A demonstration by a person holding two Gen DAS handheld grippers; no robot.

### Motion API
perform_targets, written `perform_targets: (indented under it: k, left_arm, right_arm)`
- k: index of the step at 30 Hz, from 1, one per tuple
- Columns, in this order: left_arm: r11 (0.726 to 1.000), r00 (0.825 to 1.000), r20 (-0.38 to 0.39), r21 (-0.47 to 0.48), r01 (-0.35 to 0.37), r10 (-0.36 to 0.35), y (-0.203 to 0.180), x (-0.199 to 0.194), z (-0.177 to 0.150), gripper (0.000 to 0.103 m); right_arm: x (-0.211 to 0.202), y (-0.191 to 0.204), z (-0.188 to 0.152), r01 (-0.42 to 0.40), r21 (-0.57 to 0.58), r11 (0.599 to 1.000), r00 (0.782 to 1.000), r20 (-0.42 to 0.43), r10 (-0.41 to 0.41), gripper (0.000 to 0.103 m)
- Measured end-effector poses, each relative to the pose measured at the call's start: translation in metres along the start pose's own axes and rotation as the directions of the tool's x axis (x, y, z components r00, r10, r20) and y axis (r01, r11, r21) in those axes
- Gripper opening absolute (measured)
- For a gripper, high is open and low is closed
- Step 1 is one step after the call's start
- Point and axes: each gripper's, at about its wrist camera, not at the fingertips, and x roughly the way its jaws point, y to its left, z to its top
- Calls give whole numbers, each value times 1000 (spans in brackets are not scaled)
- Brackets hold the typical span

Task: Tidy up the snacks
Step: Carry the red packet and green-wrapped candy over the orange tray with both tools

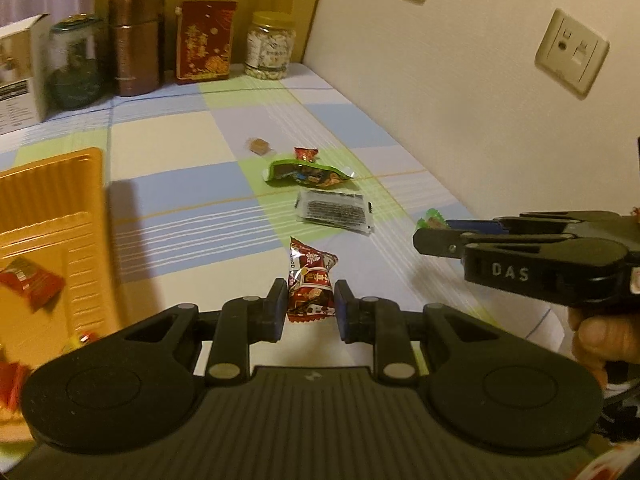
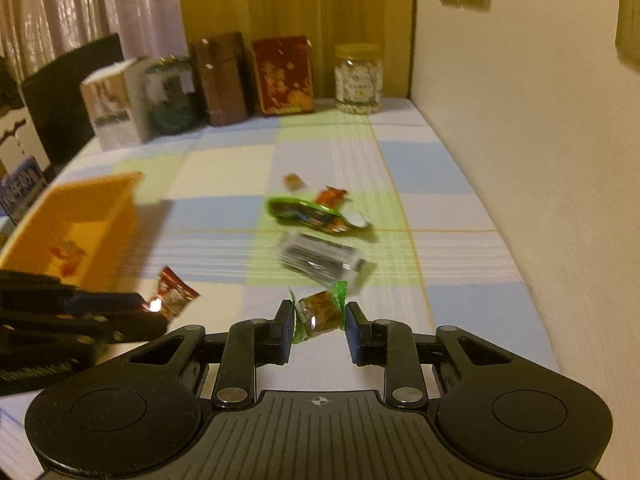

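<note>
Between the pads of the left gripper (image 1: 310, 305) sits a red wrapped candy (image 1: 311, 283), clamped across its middle and held above the checked tablecloth (image 1: 180, 216). Beside it, the right gripper (image 2: 318, 319) is pinched on a green wrapped candy (image 2: 320, 314) the same way. Both look light, crinkly and slick, so gripping the plump centre, not the twisted ends, seems safest. Farther out lie a green snack packet (image 1: 306, 173) and a clear sachet (image 1: 334, 210); the orange tray (image 1: 86, 216) waits left.

You see a cream wall (image 1: 440, 80) with sockets (image 1: 572, 54), a checked tablecloth (image 2: 224, 168), and shiny curtains (image 2: 80, 4) under warm yellow light.
</note>
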Motion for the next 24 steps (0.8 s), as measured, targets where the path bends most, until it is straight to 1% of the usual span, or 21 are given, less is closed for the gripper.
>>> perform_targets:
  k: [3, 10, 17, 24]
  left_arm:
    - [1000, 1000, 8, -16, -18, 18, 6, -21, -3, 22]
    - [997, 997, 31, -40, -66, 68, 26, -68, -17, 22]
    - [990, 991, 52, -68, -121, 125, 49, -106, -27, 22]
    - [980, 982, 65, -105, -171, 178, 73, -133, -38, 22]
  right_arm:
    - [-17, 19, 2, -17, 15, 1000, 1000, 5, 17, 28]
    - [-42, 65, -3, -62, 1, 998, 998, 12, 62, 28]
    - [-53, 106, -8, -104, -42, 994, 994, 13, 105, 28]
    - [-55, 143, -8, -144, -93, 985, 989, 14, 146, 28]
